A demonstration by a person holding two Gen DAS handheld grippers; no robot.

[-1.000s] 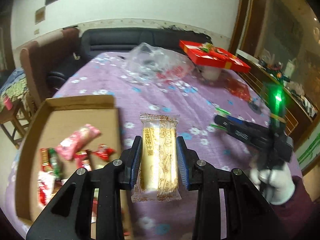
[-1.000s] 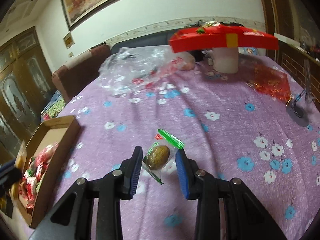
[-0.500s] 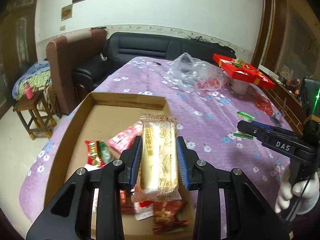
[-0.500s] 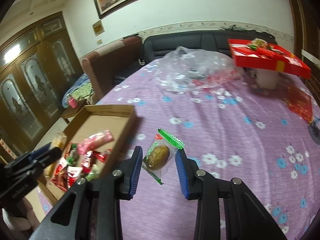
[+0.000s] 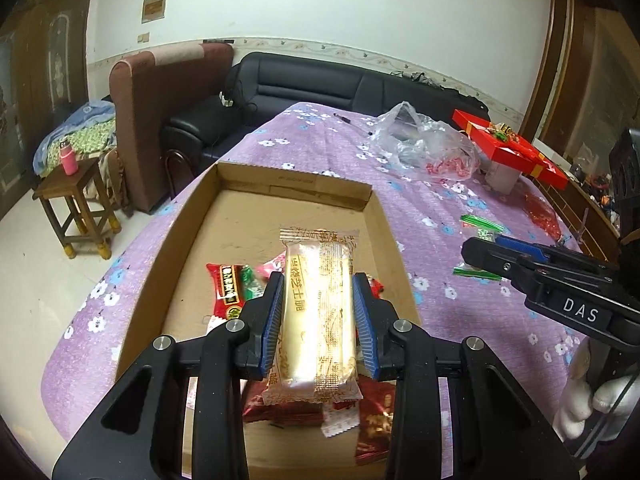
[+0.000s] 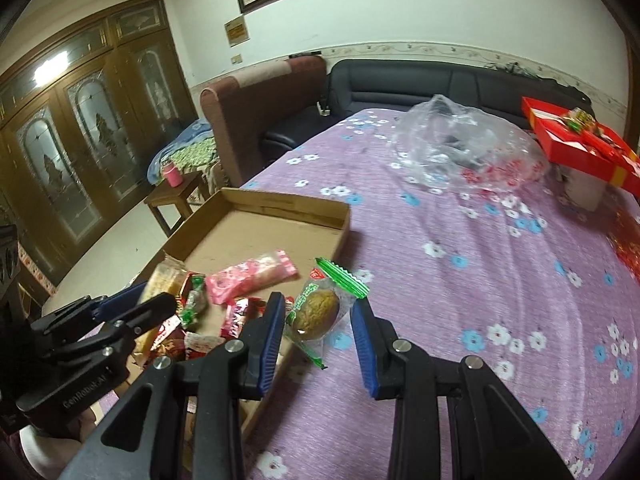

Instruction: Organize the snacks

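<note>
Left wrist view: my left tongs [image 5: 318, 322] grip a cream wafer packet [image 5: 318, 312] above the cardboard box [image 5: 296, 190]; my right tongs [image 6: 318, 330] pinch a green-wrapped cake [image 6: 316, 310] near the box's edge.

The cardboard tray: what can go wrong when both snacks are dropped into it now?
The right gripper holds the green-wrapped snack over the cardboard tray wall, so it may fall outside. The left gripper holds the long cream cake pack above piled wrappers, where it may slide. The grippers are close and could collide.
</note>
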